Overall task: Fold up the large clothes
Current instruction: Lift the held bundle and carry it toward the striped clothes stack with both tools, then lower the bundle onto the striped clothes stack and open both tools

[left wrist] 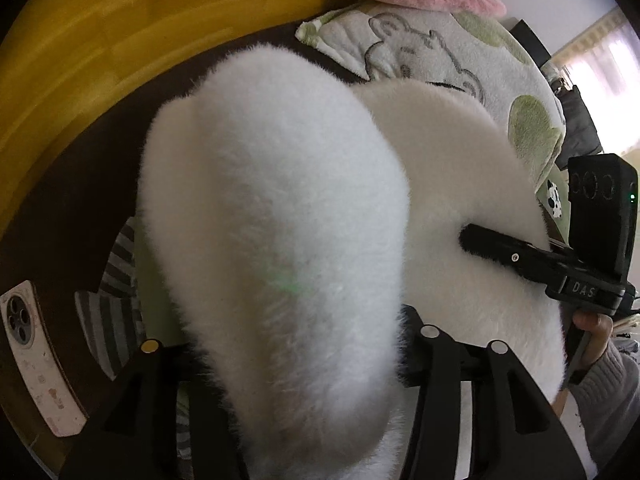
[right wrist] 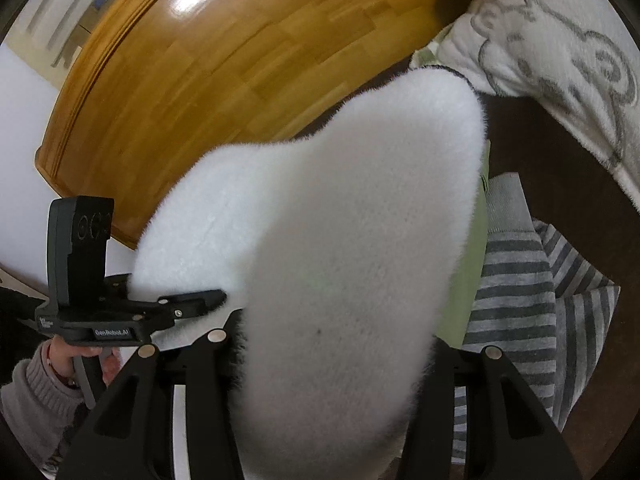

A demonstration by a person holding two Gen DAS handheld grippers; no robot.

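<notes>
Both hand-held grippers, left (left wrist: 304, 420) and right (right wrist: 320, 420), apparently clench the white fluffy garment (left wrist: 280, 200) bulging between their fingers.

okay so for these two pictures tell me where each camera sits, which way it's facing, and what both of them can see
Left wrist: sits on the left gripper, looking forward along its fingers at the white fluffy garment it clamps; the right gripper and hand show at right.
Right wrist: sits on the right gripper, looking along its fingers at the garment it clamps; the left gripper shows at left.
Shared: the garment, the wooden board, the bear-print blanket, the striped cloth.
</notes>
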